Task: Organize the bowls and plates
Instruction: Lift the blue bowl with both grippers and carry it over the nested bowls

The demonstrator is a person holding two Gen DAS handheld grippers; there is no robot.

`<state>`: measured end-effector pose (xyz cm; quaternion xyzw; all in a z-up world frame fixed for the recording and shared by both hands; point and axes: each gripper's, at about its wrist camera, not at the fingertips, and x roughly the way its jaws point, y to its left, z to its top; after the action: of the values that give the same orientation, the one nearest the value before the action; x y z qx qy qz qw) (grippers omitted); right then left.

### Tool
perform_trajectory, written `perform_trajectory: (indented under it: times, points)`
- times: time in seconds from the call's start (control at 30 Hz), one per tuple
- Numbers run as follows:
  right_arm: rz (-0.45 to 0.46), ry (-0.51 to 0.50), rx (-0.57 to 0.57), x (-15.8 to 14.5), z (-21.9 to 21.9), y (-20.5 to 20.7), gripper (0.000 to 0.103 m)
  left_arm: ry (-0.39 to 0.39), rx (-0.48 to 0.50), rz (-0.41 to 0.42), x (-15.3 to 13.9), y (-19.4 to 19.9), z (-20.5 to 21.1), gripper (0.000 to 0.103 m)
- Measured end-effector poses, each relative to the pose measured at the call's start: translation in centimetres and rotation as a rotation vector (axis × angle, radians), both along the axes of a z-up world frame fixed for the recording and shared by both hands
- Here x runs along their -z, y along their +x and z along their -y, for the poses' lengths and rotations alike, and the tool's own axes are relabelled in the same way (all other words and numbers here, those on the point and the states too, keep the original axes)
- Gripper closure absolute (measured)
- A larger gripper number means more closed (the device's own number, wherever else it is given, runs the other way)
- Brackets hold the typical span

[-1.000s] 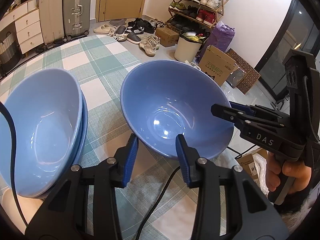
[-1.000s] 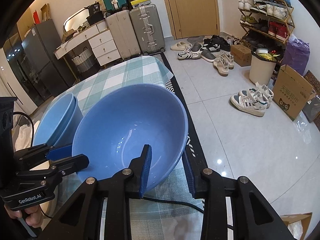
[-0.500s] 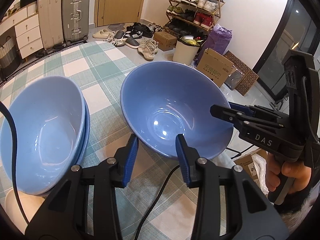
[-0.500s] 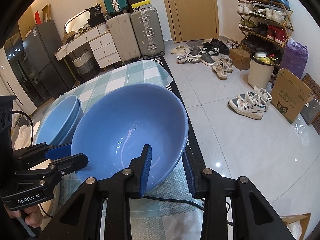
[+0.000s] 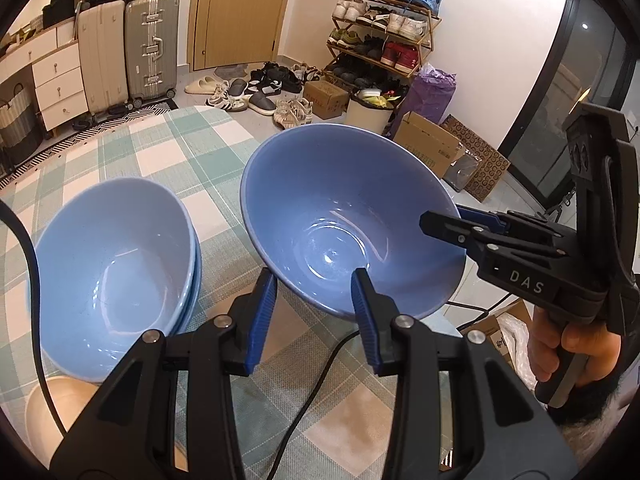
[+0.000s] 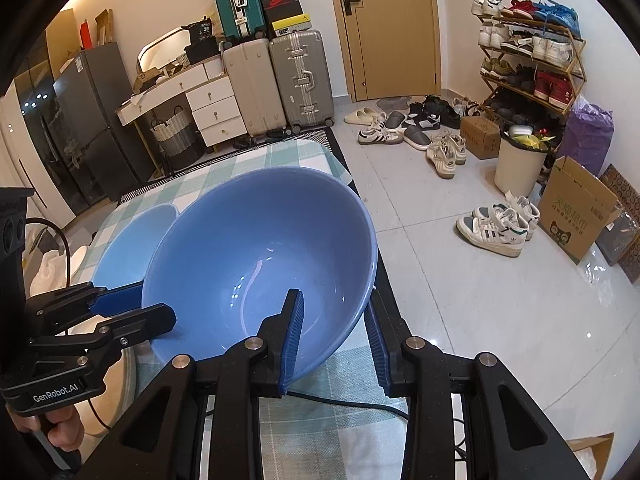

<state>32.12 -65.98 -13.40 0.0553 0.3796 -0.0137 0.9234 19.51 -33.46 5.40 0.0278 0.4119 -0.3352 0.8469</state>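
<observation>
A large blue bowl (image 5: 344,216) is held up above the checked tablecloth (image 5: 168,152) by both grippers. My left gripper (image 5: 314,312) clamps its near rim, one finger inside and one outside. My right gripper (image 6: 334,332) clamps the rim on the opposite side; it also shows in the left wrist view (image 5: 460,220). The bowl also shows in the right wrist view (image 6: 260,256), with my left gripper (image 6: 132,308) on its left rim. A stack of blue bowls (image 5: 112,260) sits on the table just left of the held bowl, also visible in the right wrist view (image 6: 128,236).
A cream plate (image 5: 52,412) lies at the table's near left edge. A black cable (image 5: 304,412) runs across the cloth under the bowl. The table's right edge drops to a tiled floor with shoes (image 6: 496,224), cardboard boxes (image 6: 576,208) and a bin (image 6: 518,160).
The held bowl has risen higher off the table, carried by both grippers. The stack of bowls has shifted lower and further away in the left wrist view.
</observation>
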Motion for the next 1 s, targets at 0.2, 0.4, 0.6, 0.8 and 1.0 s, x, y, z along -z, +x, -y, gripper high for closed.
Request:
perform_trajectory:
  times: [0.2, 0.4, 0.6, 0.8, 1.0]
  points:
    - [0.028, -0.013, -0.010, -1.6, -1.1, -0.6, 0.070, -0.017, -0.006, 0.029, -1.8, -1.0, -1.2, 0.068]
    - [0.055, -0.022, -0.016, -3.0, -2.2, -1.2, 0.070, -0.029, -0.015, 0.052, -3.2, -2.1, -2.4, 0.068]
    - [0.080, -0.034, -0.023, -4.3, -3.2, -2.1, 0.070, -0.042, -0.023, 0.074, -4.6, -3.2, -3.5, 0.068]
    - [0.104, -0.045, -0.037, -5.4, -4.2, -2.6, 0.070, -0.055, -0.037, 0.095, -5.9, -4.2, -4.8, 0.068]
    - [0.121, -0.050, -0.057, -6.4, -5.6, -2.5, 0.070, -0.073, -0.064, 0.114, -7.4, -5.2, -6.6, 0.068]
